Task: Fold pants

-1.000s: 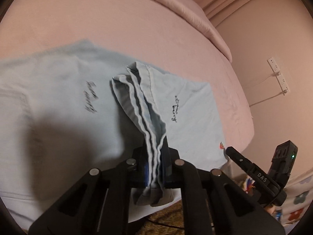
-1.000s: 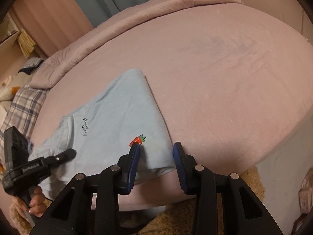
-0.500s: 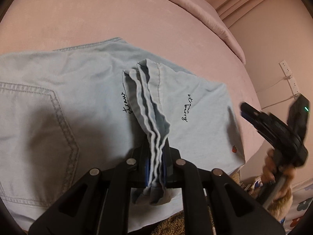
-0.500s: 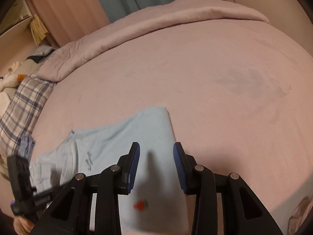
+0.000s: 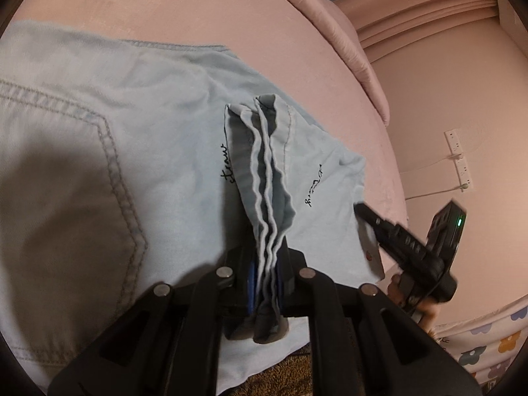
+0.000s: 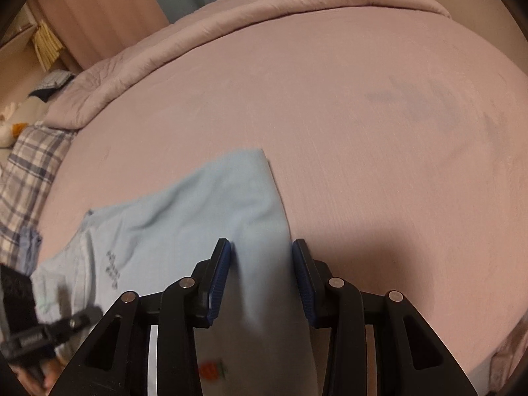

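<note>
the pants (image 5: 138,151), soft and floppy, are spread on the bed (image 5: 231,10), left-centre of frame. a bunched hem stack is pinched by the left gripper (image 5: 265,277). the right gripper (image 6: 262,277) is spread, empty; stitched edges are probably best grabbed.

right tool (image 6: 260,277) moved over pants (image 6: 204,204), strawberry patch (image 6: 211,369) now beneath it

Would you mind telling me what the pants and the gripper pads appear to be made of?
The pants look like soft, matte, light denim-like cotton: topstitched pocket seams and limp folds. The pads of the right gripper seem blue ribbed rubber or soft plastic; the exact material is unclear.
</note>
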`<action>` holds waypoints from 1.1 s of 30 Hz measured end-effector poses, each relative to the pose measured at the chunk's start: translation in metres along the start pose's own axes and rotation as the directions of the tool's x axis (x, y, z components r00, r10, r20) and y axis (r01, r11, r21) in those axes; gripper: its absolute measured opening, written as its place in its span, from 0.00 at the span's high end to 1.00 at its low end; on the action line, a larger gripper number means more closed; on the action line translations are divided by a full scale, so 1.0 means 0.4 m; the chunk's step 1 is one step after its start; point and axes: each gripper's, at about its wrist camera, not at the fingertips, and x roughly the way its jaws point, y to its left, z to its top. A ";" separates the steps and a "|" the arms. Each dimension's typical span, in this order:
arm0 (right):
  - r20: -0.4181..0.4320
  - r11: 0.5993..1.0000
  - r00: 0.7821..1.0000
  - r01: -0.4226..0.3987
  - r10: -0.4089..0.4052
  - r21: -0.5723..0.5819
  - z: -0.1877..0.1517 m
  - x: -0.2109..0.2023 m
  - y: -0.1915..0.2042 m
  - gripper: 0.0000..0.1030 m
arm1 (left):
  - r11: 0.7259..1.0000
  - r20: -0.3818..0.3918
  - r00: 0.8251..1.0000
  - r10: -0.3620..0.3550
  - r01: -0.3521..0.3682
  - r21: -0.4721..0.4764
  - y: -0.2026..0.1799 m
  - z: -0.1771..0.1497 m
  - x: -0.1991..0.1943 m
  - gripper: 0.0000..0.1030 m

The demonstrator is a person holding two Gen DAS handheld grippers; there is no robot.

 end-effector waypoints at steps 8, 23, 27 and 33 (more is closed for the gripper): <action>0.047 1.000 0.999 -0.024 0.024 0.003 -0.035 -0.018 -0.014 0.63 | 0.999 -0.008 0.999 -0.036 0.036 -0.016 0.006 -0.003 0.001 0.89; 0.049 0.998 0.997 -0.063 0.063 0.004 -0.034 -0.024 -0.047 0.63 | 0.998 -0.005 0.998 -0.058 0.058 -0.026 0.002 0.012 0.024 0.89; 0.050 0.998 0.997 -0.063 0.063 -0.001 -0.033 -0.020 -0.042 0.63 | 0.999 -0.001 0.999 -0.047 0.047 -0.017 -0.001 0.010 0.023 0.89; 0.045 0.998 0.997 -0.063 0.063 -0.007 -0.029 -0.021 -0.042 0.63 | 1.000 0.002 1.000 -0.019 0.019 -0.005 -0.013 0.007 0.022 0.89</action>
